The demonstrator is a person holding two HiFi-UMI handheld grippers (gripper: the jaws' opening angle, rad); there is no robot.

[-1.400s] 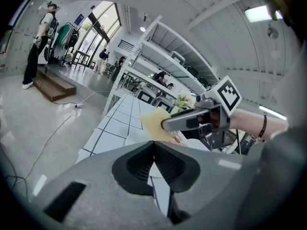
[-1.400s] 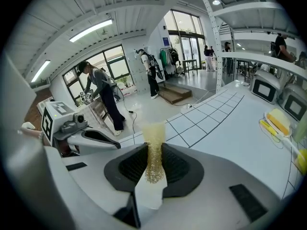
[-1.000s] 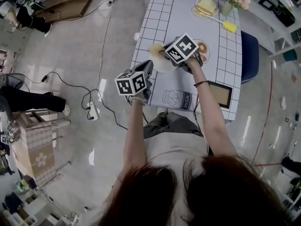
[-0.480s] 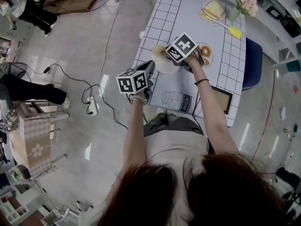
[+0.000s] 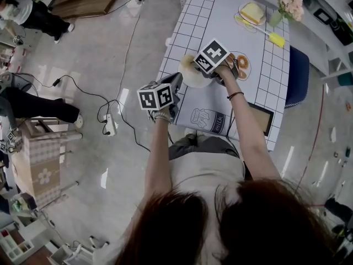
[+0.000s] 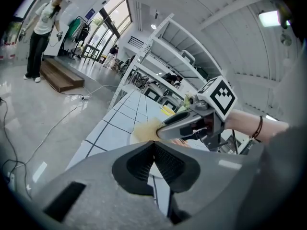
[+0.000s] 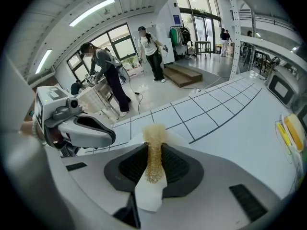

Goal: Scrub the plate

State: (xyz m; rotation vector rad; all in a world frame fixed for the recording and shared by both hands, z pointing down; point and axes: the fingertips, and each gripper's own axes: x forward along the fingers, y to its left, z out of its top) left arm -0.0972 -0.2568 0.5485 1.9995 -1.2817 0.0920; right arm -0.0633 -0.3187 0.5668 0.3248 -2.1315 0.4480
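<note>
Head view: you sit at the near end of the counter (image 5: 220, 15), which has a white top with a dark grid.

- Plate (image 5: 190, 77): white, at the counter's left edge, between your two claws.
- Left claw (image 6: 153, 145): jaws closed on the plate's near rim.
- Right claw (image 7: 154, 163): jaws clamped on a golden scourer (image 7: 154, 150), whose free end lies on the plate.
- In the way: the right claw's cube (image 5: 212, 56) covers part of the plate from above. In the left gripper view, your right claw crosses in front of the far counter. In the right gripper view, your left claw sits at the left, just beside the plate.
- Doughnut (image 5: 241, 61): just beside your right hand; you cannot tell whether it is printed or real.
- Milk drawing (image 5: 208, 117): on the counter top near you.
- Frame (image 5: 259, 114): dark, flat, by the right edge.
- Brush (image 5: 269, 33): yellow handle, at the far end.
- Chair (image 5: 297, 65): blue, at the counter's right side.
- Floor (image 5: 83, 54): cables (image 5: 118, 65) trail across it to the left of the counter. People stand well apart from you.

Containers:
- Far plate (image 5: 242, 20): holds a yellow block (image 5: 252, 11).
- Vase (image 5: 274, 16): holds pink flowers (image 5: 290, 3) and stands near the far plate.
</note>
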